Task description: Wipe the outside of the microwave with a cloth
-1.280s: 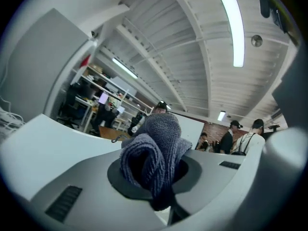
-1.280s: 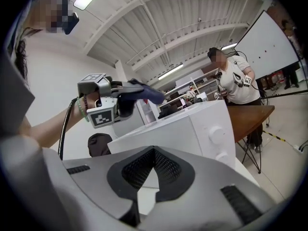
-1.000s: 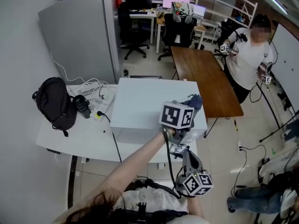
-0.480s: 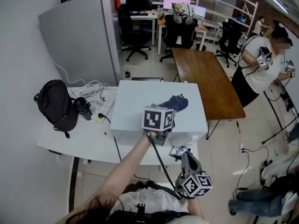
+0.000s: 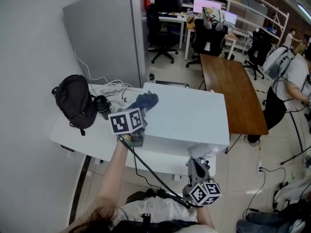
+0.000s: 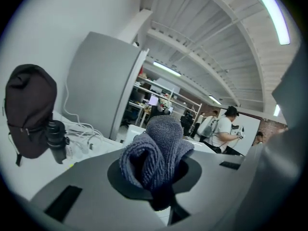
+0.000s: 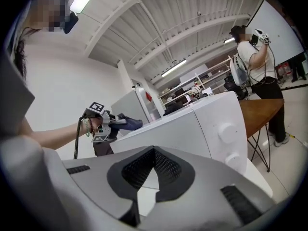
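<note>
we see the left tool [image 5: 141, 111] clamped on a dark blue-grey cloth [image 6: 157, 150], whose bunched folds bulge up between its jaws in the left gripper view. in the head view the cloth sits at the left edge of the top of the white microwave [image 5: 189, 118], towards the back corner, and seems to touch the top there; the person's bare left forearm reaches up to it from below. the microwave stands on a white desk [image 5: 80, 140], its front with two round knobs [image 7: 224, 129] facing the person. the right tool [image 5: 197, 163] hangs low in front of the microwave's right front corner, apart from it, its jaws drawn together with nothing between them, as the right gripper view shows. left of the microwave on the desk we see a black backpack [image 5: 74, 101], a dark cylinder [image 5: 101, 106] just beside it, and a tangle of white cables [image 5: 114, 88] near the wall. behind the desk stands a tall grey cabinet [image 5: 107, 33], and to the right of the microwave a brown wooden desk [image 5: 233, 91]. another person [image 5: 291, 76] in a white top stands at the right edge of the head view.
</note>
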Demonstrator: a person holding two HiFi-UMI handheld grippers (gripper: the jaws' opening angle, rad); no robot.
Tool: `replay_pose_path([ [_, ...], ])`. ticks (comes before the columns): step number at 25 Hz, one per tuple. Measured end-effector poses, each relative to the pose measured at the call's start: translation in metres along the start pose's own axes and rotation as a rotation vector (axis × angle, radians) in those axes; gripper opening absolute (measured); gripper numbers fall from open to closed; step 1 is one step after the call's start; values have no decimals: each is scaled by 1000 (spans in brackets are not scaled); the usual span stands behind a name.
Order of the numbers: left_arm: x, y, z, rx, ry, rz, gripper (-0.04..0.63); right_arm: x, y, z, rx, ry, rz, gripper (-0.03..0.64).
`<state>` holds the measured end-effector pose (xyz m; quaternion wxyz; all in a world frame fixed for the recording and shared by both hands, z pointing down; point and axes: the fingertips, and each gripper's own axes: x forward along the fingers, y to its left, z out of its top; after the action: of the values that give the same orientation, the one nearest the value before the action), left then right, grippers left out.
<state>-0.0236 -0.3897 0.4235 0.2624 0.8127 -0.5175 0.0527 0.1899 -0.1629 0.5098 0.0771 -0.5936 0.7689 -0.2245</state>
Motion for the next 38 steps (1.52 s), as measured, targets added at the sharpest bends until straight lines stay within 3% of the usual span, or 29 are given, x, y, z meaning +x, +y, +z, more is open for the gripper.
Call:
replay_pose_path([
  [4, -13, 40, -2, 26, 0, 102, 51, 5, 2, -1, 1, 7, 19, 25],
  [7, -18, 30, 3, 26, -30, 77, 51, 4, 0, -1, 2, 11, 20, 25],
  [9, -17, 2, 17, 61, -71, 19, 51, 2, -3, -1, 3, 14, 16, 26],
  [14, 21, -111, 51, 250, -128, -167, 51, -3, -18, 5, 14, 0, -23, 26],
  [19, 92, -232, 24, 289, -5, -424, 51, -21, -39, 16, 28, -51, -97, 26],
  [24, 150, -300, -20, 319, 124, -555, 51, -47, -73, 29, 46, -115, -217, 25],
  [29, 186, -295, -52, 453, 213, -461, 51, -54, -82, 33, 39, -139, -253, 26],
  [34, 188, -245, -44, 447, 211, -349, 51, -41, -71, 31, 18, -121, -226, 26],
  [38, 172, -180, -25, 449, 176, -235, 51, -28, -62, 31, 7, -104, -186, 25],
])
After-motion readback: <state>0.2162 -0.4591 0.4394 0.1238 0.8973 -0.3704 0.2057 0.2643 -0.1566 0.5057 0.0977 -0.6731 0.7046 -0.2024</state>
